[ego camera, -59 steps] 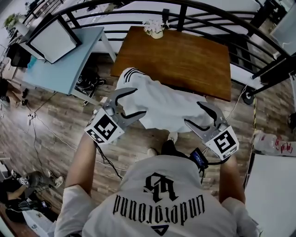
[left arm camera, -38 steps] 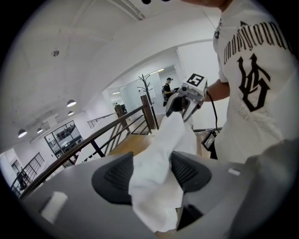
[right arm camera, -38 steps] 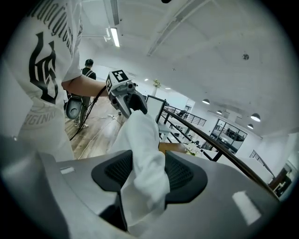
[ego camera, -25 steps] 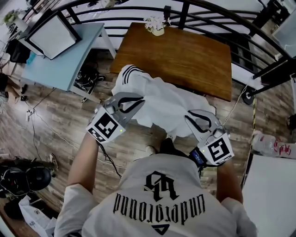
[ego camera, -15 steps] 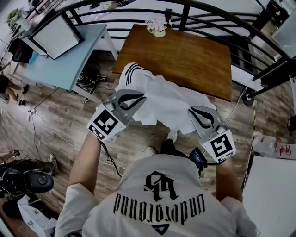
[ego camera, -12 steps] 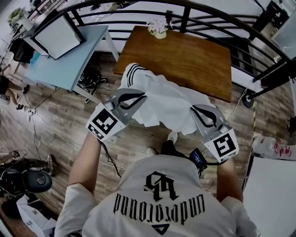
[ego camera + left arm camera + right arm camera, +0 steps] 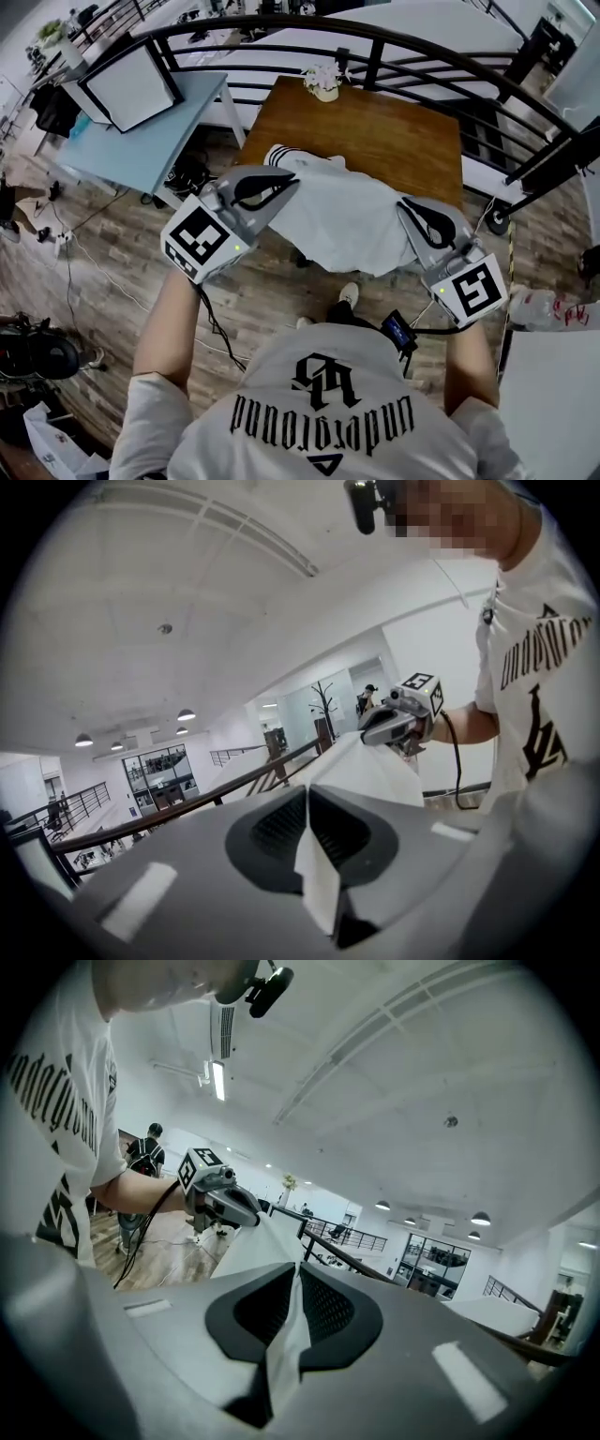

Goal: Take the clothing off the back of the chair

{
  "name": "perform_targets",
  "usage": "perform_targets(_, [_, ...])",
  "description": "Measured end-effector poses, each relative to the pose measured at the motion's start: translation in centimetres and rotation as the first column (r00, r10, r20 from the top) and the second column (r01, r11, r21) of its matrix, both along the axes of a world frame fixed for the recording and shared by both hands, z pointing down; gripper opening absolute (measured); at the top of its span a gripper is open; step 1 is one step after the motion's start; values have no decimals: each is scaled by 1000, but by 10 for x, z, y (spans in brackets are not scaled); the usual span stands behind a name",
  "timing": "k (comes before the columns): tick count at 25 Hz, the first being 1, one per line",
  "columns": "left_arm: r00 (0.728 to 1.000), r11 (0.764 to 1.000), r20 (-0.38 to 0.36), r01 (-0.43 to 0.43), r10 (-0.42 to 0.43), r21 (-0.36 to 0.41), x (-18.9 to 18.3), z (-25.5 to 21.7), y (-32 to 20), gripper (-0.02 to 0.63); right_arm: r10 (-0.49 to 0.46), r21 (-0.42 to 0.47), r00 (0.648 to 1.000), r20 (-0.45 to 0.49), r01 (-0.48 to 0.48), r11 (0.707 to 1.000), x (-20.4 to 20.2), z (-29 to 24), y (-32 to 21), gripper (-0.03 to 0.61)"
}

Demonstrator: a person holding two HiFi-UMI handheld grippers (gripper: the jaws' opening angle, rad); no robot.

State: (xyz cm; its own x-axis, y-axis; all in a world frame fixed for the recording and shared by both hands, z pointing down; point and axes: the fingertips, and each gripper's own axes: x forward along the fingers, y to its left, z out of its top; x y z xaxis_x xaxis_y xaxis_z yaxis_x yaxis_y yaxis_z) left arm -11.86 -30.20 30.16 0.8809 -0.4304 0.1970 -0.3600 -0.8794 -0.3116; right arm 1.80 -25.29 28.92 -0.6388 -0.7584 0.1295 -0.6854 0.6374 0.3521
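A white garment (image 7: 337, 220) with black sleeve stripes (image 7: 278, 155) hangs stretched between my two grippers, in front of the brown table. In the head view my left gripper (image 7: 286, 185) pinches its left edge and my right gripper (image 7: 410, 208) pinches its right edge. The left gripper view has the jaws (image 7: 307, 794) shut, with a fold of white cloth (image 7: 319, 874) squeezed between the pads. It is the same in the right gripper view, jaws (image 7: 298, 1274) shut on cloth (image 7: 281, 1344). The chair is hidden under the garment.
A brown wooden table (image 7: 375, 122) with a small flower pot (image 7: 323, 82) stands just beyond the garment. A light blue desk (image 7: 141, 141) with a monitor (image 7: 131, 86) is at the left. A black railing (image 7: 422, 33) curves behind. Cables lie on the wooden floor (image 7: 103, 281).
Both grippers have risen with the garment, which now hangs higher and more spread between them. The right jaws have closed on its edge.
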Motion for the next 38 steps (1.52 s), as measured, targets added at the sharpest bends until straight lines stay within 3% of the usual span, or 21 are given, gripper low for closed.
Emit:
perform_targets(11, [998,999,-67,3,0,42,-13,-50,31,57,-34,128,998,50,27,991,-16,-74,33,18])
perform_targets(18, [997,999,-82,17,-14,35,10,-58,48,57,-72,160,994,86,58,985,8,-90,46,18])
perform_targets(30, [985,997,-154,72,-75,-25,40,-57,106,57,-148,117,977,156,130,985,32,-85,99,18])
perform_targets(38, [980,995,-175,90,-96,-41,24,-53,144,57,-172,94,970,174,157,983,22,-74,135,20])
